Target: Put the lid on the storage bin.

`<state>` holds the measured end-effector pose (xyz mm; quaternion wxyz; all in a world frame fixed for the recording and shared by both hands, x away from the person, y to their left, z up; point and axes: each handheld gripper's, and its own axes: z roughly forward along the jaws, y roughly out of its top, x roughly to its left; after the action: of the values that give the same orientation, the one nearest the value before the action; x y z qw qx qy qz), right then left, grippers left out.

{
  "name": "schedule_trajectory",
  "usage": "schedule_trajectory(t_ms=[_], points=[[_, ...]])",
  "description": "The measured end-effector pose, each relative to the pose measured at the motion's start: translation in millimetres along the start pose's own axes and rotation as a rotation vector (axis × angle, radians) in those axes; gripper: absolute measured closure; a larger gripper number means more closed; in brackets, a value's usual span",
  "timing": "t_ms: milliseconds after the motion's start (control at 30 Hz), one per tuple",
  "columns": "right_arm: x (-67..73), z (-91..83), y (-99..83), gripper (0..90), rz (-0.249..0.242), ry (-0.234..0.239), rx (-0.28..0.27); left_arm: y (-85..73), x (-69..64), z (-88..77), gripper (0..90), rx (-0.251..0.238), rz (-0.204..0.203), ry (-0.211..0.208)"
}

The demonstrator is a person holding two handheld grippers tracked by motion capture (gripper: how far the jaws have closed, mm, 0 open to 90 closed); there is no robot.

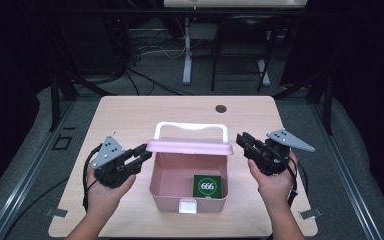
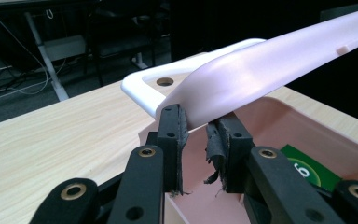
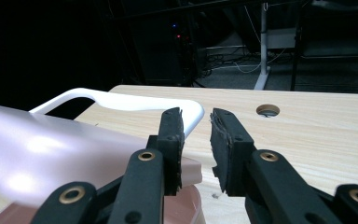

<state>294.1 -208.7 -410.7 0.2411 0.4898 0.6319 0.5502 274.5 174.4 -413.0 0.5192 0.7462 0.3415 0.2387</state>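
The left gripper (image 1: 144, 152) has its jaws parted by a narrow gap at the left end of a pink lid (image 1: 190, 146); in the left gripper view the lid's (image 2: 261, 70) edge sits just above and between the frayed pads (image 2: 214, 144), which do not press on it. The right gripper (image 1: 243, 141) likewise stands with jaws apart, its tips just beside the lid's right end; in the right gripper view the gap between the pads (image 3: 223, 140) holds nothing, and the lid (image 3: 51, 154) lies to the left of them.

The lid stands raised over a pink box (image 1: 162, 187) at the middle of the table (image 1: 130, 115), hinged along the far edge, with a white handle (image 1: 191, 127) rising behind it. Inside the open box, at the near right, lies a green card (image 1: 207, 186) printed with white digits in a ring. A white latch (image 1: 188, 206) sits on the box's near wall.

Each gripper is held in a hand: the left hand (image 1: 105, 192) and the right hand (image 1: 275, 182) come in from the near edge of the table. A round hole (image 1: 221, 108) shows in the tabletop toward the far side, and desk legs and cables stand on the dark floor beyond.
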Motion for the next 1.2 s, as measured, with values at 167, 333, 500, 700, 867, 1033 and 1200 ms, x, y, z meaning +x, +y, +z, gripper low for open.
schedule_trajectory(t_ms=[167,333,500,700,867,1033,1200], points=[[0.9,1.1,-0.7,72.8,-0.001,0.003,0.002,-8.0,-3.2,-3.9,74.3,0.006,-0.001,-0.006],[0.5,1.8,-1.7,72.3,0.003,0.004,0.003,-17.4,-6.5,-6.6,74.1,0.006,0.005,-0.007],[1.0,3.5,-2.8,71.6,0.002,0.006,0.009,-26.6,-8.2,-8.0,74.2,0.0,-0.008,-0.014],[1.3,4.1,-3.6,69.7,0.012,0.016,0.01,-37.0,-9.4,-9.1,74.3,0.011,-0.024,-0.026],[2.0,5.6,-4.9,68.1,0.023,0.032,0.014,-43.1,-11.7,-10.3,74.2,0.026,-0.022,-0.026],[1.4,5.7,-5.0,68.2,0.023,0.031,0.013,-49.7,-13.2,-10.2,74.3,0.026,-0.031,-0.029],[-0.1,6.2,-5.5,68.1,0.027,0.029,0.018,-56.5,-13.0,-9.1,75.0,0.046,-0.036,-0.035]])
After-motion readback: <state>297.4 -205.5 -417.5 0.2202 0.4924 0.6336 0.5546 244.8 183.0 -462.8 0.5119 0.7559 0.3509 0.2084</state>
